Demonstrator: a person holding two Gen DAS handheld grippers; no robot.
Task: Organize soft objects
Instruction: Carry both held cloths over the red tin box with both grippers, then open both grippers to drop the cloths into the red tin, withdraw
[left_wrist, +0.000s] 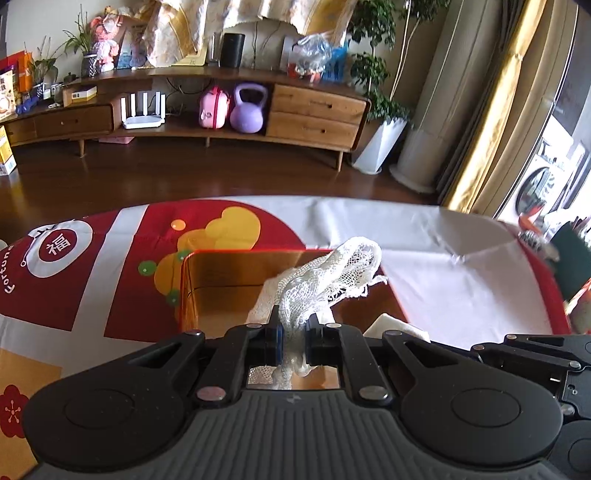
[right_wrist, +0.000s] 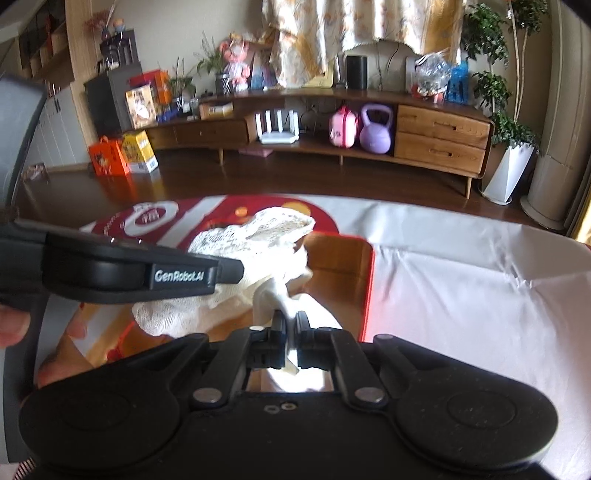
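Nearest to me, my left tool (left_wrist: 293, 334) is pinched narrow on a bunched white net cloth (left_wrist: 325, 280), which rises out of the jaws and arches forward and to the right. My right tool (right_wrist: 291, 328) is likewise clamped tight on a twisted white end of what looks like the same soft material, with the mesh billowing away to the left toward the other tool. Both grips hang just above the open orange cardboard box (left_wrist: 236, 269), which sits on the desk under a red, white and yellow printed tablecloth (left_wrist: 443, 266). The cloth's long axis runs between my two tools, so I judge lowering both together would drop it inside. Beyond stands a wooden sideboard (left_wrist: 314, 107).
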